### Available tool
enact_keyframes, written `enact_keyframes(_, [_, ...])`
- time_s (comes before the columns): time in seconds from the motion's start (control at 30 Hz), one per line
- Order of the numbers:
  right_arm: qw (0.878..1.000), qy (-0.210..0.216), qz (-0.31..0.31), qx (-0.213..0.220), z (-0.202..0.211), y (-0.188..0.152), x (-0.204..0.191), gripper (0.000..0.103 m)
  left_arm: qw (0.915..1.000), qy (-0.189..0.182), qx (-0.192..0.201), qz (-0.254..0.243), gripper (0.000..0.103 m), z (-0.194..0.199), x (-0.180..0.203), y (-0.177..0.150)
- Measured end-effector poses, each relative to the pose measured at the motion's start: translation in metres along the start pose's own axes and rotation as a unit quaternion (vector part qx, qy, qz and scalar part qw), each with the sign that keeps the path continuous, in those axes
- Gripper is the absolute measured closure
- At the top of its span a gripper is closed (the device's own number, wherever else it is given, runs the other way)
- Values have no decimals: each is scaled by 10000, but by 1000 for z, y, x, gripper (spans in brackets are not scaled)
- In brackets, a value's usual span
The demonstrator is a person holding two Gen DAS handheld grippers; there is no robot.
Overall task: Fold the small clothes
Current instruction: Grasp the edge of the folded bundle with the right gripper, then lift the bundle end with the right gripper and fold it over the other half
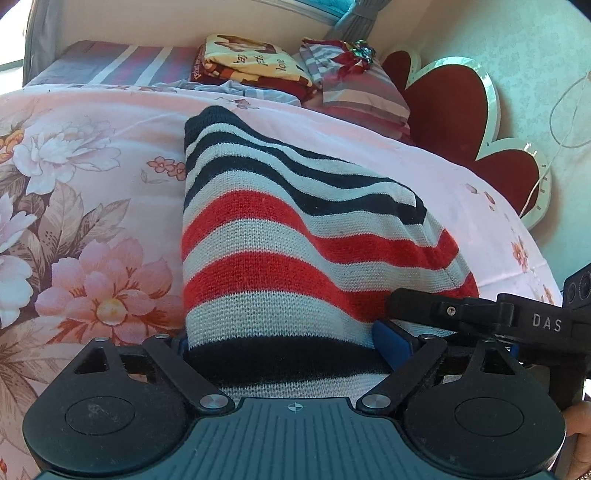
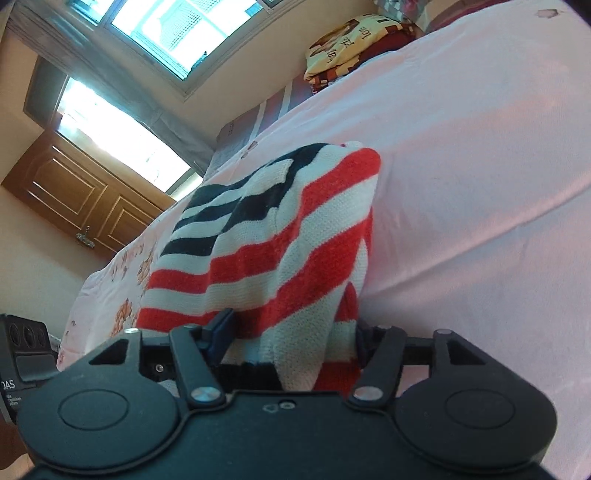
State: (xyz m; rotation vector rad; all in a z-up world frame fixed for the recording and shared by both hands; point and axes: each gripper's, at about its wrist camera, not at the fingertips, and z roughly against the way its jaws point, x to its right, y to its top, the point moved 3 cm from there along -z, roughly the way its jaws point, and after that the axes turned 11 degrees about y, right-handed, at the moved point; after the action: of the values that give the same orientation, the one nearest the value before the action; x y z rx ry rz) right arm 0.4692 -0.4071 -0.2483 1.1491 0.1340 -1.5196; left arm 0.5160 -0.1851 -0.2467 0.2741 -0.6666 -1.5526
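A knitted garment (image 1: pixel 295 229) with red, white and dark navy stripes lies folded on the pink floral bedspread (image 1: pixel 92 221). Its near end sits between the wide-spread fingers of my left gripper (image 1: pixel 286 343); the blue pads flank the cloth without clearly pinching it. My right gripper reaches in from the right as a black finger (image 1: pixel 443 310) lying across the garment's right edge. In the right wrist view the same garment (image 2: pixel 277 240) bunches up between the parted fingers of my right gripper (image 2: pixel 291 339), draping loosely over them.
Folded blankets and clothes (image 1: pixel 258 70) are stacked at the head of the bed, beside a red heart-shaped headboard (image 1: pixel 450 110). A wooden door (image 2: pixel 81 192) and windows (image 2: pixel 177 33) stand beyond the bed. Plain pink sheet (image 2: pixel 480 166) stretches to the right. A hand (image 1: pixel 580 443) shows bottom right.
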Motion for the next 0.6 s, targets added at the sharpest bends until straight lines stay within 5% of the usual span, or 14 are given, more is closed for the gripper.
enact_keyframes(0.1, [9993, -269, 238, -110, -8, 0, -14, 28, 10000, 22, 22, -56, 13, 2, 0, -2])
enact_keyframes(0.23, [9995, -268, 170, 2, 6, -3, -11, 57, 9999, 80, 65, -78, 19, 7, 1, -1])
enact_keyframes(0.3, [9995, -259, 103, 114, 12, -4, -10, 62, 9999, 91, 91, -89, 22, 10, -1, -1])
enact_keyframes(0.47, [9988, -421, 98, 218, 6, -6, -9, 63, 9996, 212, 149, -76, 24, 10, 1, 0])
enact_keyframes(0.6, [9985, -414, 114, 333, 9, -8, -19, 67, 9988, 279, 326, -219, 37, 22, 4, -1])
